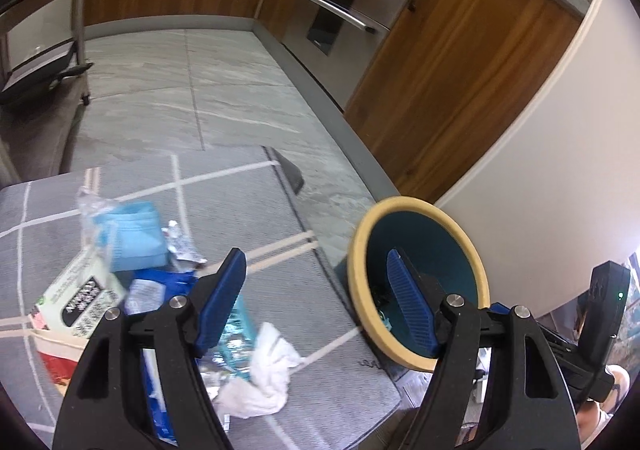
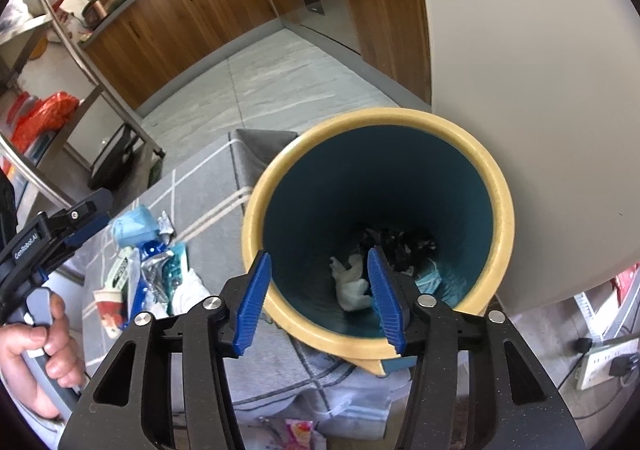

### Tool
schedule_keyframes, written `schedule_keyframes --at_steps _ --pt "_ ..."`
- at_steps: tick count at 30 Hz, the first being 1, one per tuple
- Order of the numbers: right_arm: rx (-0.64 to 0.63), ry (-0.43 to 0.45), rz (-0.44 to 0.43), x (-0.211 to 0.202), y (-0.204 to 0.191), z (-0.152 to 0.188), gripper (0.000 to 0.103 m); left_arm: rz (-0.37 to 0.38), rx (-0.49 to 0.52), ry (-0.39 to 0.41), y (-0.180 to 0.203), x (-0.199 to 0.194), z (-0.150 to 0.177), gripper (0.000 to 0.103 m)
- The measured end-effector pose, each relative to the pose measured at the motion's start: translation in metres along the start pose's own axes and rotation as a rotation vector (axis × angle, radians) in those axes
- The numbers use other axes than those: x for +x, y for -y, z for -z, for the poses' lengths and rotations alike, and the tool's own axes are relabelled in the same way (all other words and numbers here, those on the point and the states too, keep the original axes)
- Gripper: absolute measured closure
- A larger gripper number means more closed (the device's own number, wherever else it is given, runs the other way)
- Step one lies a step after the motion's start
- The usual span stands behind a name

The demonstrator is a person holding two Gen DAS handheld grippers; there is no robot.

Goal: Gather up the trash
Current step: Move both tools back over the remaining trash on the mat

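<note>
A teal trash bin with a cream rim stands on a grey mat; it also shows in the left wrist view. Inside lie a white tissue, a blue face mask and dark scraps. My right gripper is open and empty, its fingers straddling the bin's near rim. My left gripper is open and empty above the mat, between the bin and a trash pile: a white crumpled tissue, blue wrappers, a blue mask, a carton.
The grey mat lies on a tiled floor. Wooden cabinets and an oven run along the right. A metal rack with red bags stands at the left. A white wall is behind the bin.
</note>
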State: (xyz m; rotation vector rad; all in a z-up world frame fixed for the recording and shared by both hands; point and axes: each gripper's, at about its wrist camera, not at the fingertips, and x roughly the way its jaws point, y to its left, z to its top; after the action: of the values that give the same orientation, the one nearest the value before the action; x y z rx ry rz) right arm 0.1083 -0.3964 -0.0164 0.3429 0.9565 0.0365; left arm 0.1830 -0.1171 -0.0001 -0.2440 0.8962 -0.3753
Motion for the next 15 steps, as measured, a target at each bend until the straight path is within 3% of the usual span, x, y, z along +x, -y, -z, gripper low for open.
schedule_keyframes --at_steps 15 --pt "-0.053 -0.004 -0.054 0.006 -0.036 0.001 0.033 -0.114 -0.157 0.062 -0.079 -0.042 -0.002 0.025"
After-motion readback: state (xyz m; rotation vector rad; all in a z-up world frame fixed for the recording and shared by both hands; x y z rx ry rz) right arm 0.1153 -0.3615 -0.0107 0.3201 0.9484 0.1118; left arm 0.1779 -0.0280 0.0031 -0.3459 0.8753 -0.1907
